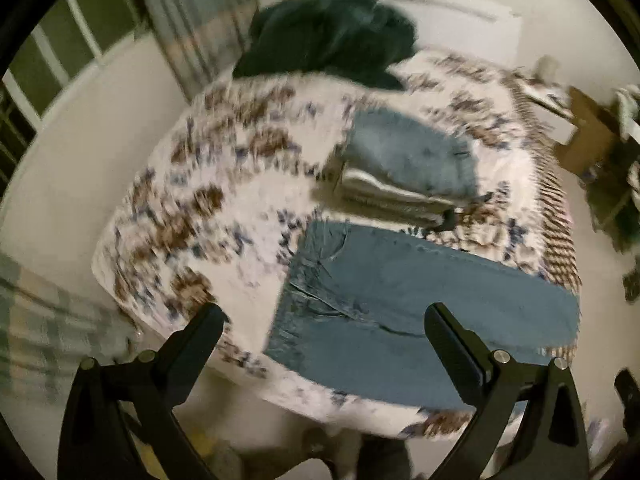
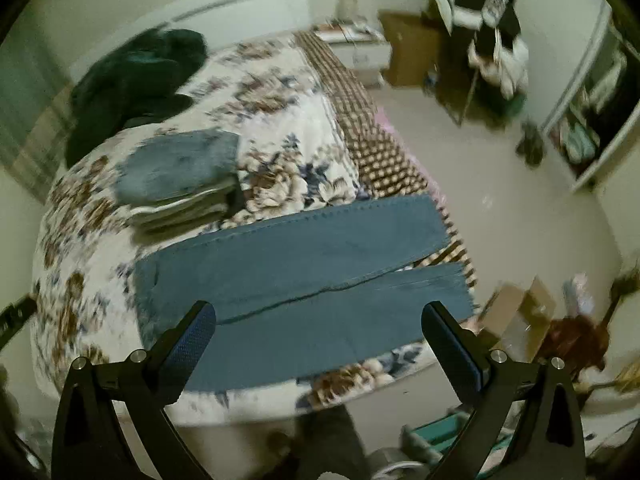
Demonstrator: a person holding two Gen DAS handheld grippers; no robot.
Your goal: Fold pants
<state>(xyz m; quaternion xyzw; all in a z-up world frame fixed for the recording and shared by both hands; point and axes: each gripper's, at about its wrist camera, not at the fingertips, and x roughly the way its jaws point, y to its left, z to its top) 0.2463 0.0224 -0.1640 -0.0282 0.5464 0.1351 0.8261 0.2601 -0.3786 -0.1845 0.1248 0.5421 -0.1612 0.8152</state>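
Jeans lie flat across the bed, long axis running 9 to 3.

Your left gripper [image 1: 324, 320] and right gripper [image 2: 318, 316] hang wide open, empty, above the jeans [image 2: 304, 280]; waistband at 9 o'clock, cuffs at 3.

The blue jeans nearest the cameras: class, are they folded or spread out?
Spread out. The jeans lie flat across the bed, both legs full length and side by side, unlike the folded stack behind.
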